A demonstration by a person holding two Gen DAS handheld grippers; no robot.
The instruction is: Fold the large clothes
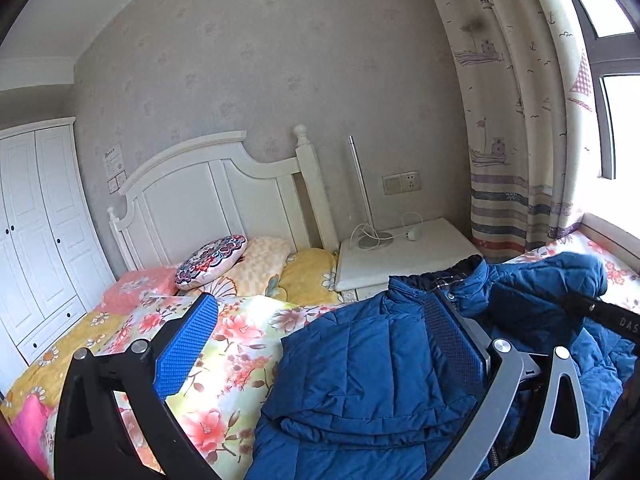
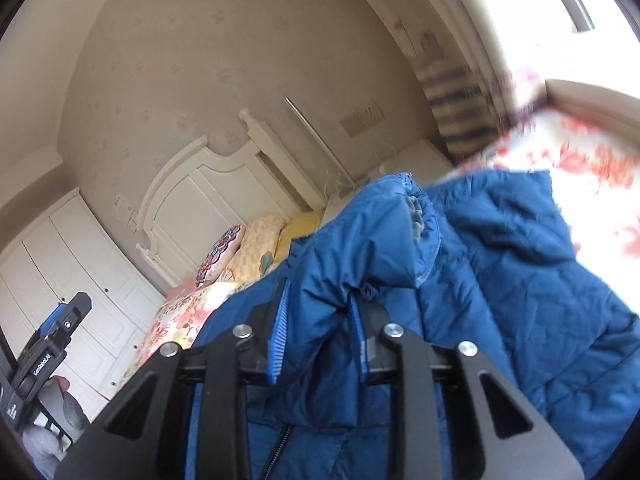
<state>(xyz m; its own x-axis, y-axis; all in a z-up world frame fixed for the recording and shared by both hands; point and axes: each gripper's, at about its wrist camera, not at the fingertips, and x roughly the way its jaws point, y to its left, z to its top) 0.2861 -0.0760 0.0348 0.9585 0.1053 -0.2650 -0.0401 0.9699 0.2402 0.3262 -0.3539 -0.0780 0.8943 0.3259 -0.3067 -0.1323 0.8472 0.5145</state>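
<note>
Right now your right hand-held gripper (image 2: 318, 340) pinches a fold of the blue jacket (image 2: 500, 280); your left hand-held gripper (image 1: 320, 344) gapes wide, jacket beside its right finger.

We cannot see the lower part of the blue padded jacket (image 1: 360, 364): it runs off the bottom edge in both views, and the right finger (image 1: 460, 340) of the left gripper (image 1: 320, 344) covers a strip of it. In the right wrist view the curtain (image 2: 460, 96) and the flowered bedding (image 2: 580, 168) by the window are smeared by motion blur. The writing on the small wall note (image 1: 113, 161) is too small for us to read.
</note>
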